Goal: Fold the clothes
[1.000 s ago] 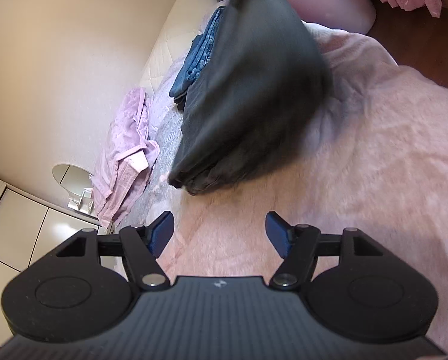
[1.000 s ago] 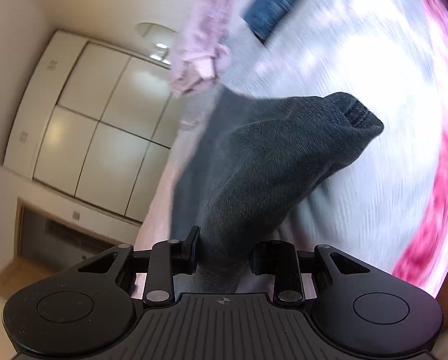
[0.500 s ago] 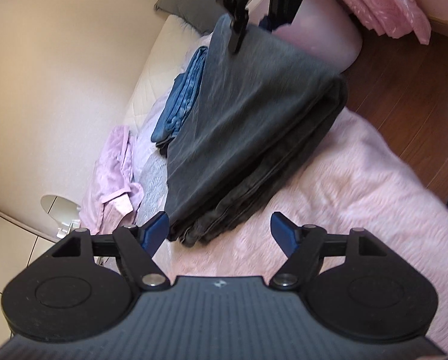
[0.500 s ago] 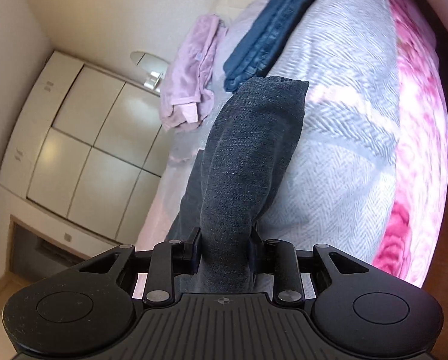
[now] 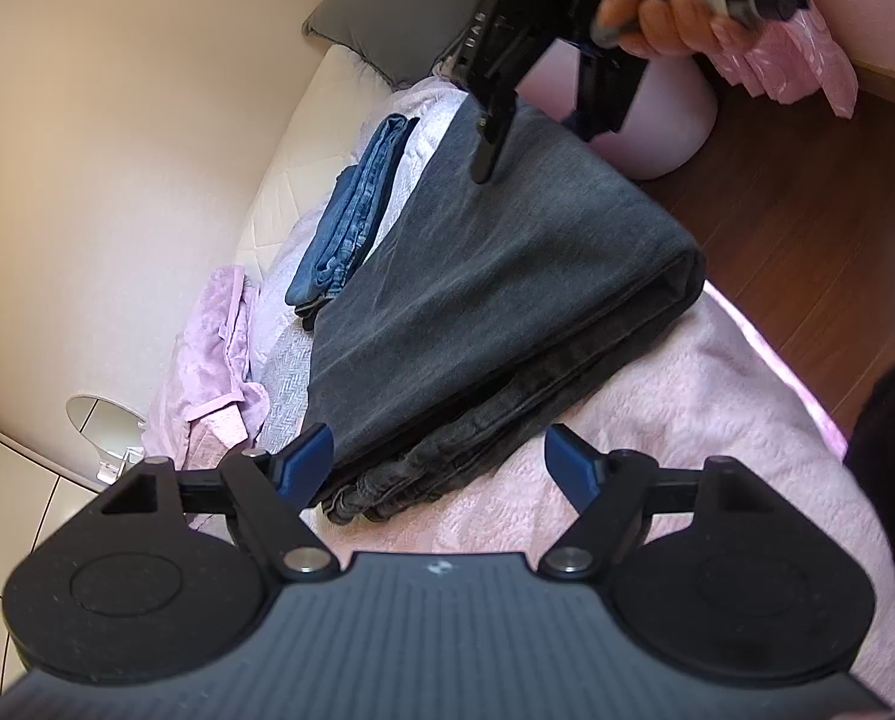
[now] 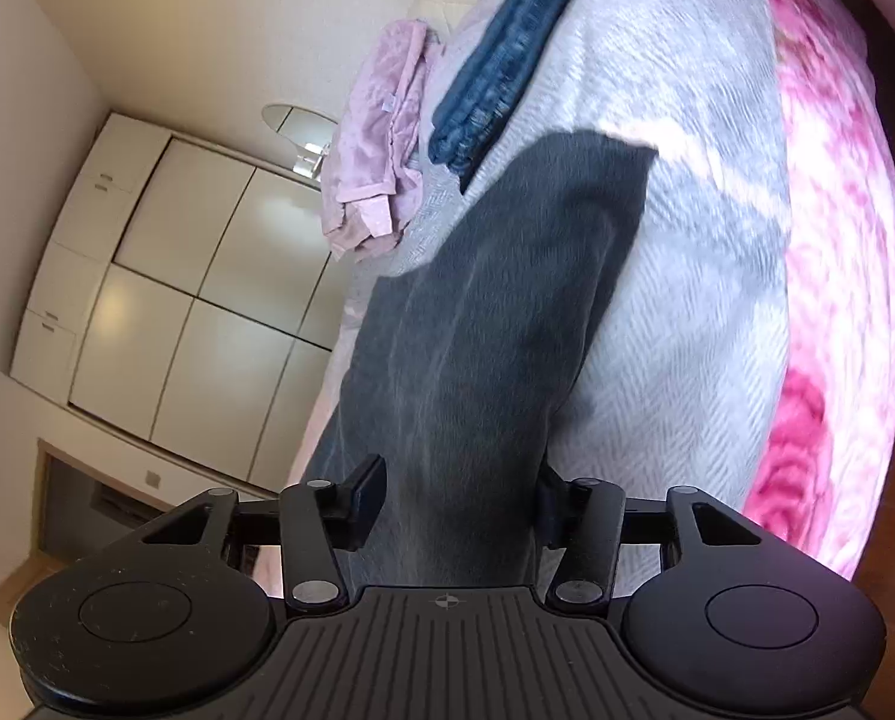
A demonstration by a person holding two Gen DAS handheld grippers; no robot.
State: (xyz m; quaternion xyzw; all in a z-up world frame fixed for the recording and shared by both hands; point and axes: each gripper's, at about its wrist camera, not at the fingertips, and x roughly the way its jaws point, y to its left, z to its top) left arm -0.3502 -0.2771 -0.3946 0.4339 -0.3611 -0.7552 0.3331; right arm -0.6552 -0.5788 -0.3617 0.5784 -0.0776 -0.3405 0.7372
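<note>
Lying on the bed (image 5: pixel 675 420), the dark grey jeans (image 5: pixel 507 276) looked folded into a thick, flat bundle with many layers at the near edge. That piece seemed almost done. Next to it, closer to the wall, a pair of blue jeans (image 5: pixel 351 210) lay folded too, in a long narrow shape. A pink top (image 5: pixel 213 348) still sat in a messy heap near the edge of the bed, so it probably still needed folding.

The right gripper (image 6: pixel 456 498) was at the far end of the grey jeans. Its jaws were opening, with the grey cloth still between them, but the pads looked like they had let go. In the left wrist view a hand (image 5: pixel 675 18) held this gripper above the far end of the bundle. The left gripper (image 5: pixel 441 462) was just beside the near end of the bundle. Its jaws were opening as well, and nothing was squeezed between them; the blue pads (image 5: pixel 309 456) stood well apart.

The bed had a soft pink blanket on top and a pale grey cover with a zigzag weave under the clothes. A grey pillow (image 5: pixel 399 24) leaned at the head of the bed by a cream wall. White cupboard doors (image 6: pixel 195 288) stood at one side, and the floor (image 5: pixel 807 228) was dark brown wood. Something pink and plastic-looking (image 5: pixel 789 66) hung near the floor.
</note>
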